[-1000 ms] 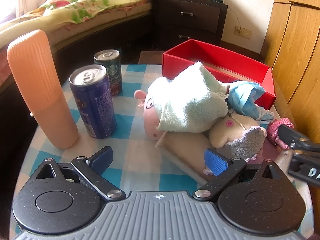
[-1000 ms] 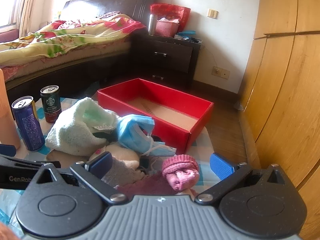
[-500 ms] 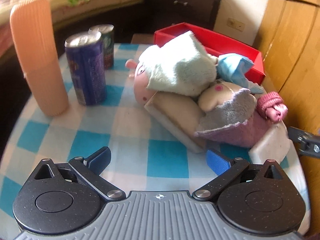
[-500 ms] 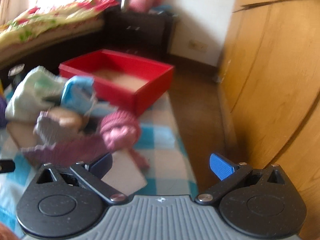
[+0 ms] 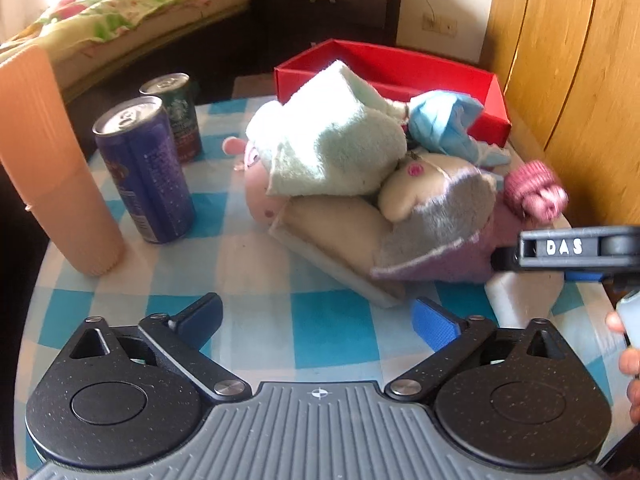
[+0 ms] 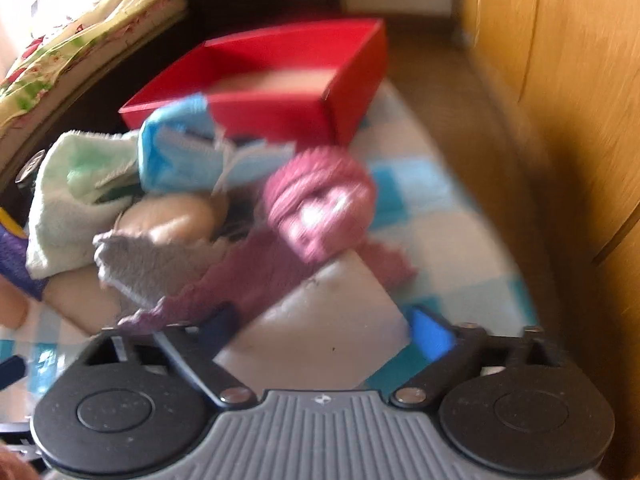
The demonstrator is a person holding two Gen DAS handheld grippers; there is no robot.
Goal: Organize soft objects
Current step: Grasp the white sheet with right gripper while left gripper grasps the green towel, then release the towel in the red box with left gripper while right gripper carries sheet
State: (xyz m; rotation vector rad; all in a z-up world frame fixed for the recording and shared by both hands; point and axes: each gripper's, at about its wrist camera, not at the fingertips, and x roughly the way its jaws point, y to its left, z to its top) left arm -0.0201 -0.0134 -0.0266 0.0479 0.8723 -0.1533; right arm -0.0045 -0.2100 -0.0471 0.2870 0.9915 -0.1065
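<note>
Bedroom setting; checked blue-and-white tablecloth [image 5: 332, 332] carries a heap of soft items beside an open red box [image 5: 400, 76]. Right gripper [image 6: 332, 332], fingers spread and empty, sits low at the heap's near edge; pink knitted roll [image 6: 320, 204] lies just ahead of it, slightly left, with purple cloth [image 6: 240, 280] between. Roll's long axis unclear (blur). Left gripper [image 5: 320, 318], also spread and empty, is farther off. Right is nearer. Legible: "DAS" on right gripper's side; Starbucks logo on green can [image 5: 176, 112]; blue can [image 5: 144, 168] text unreadable.
</note>
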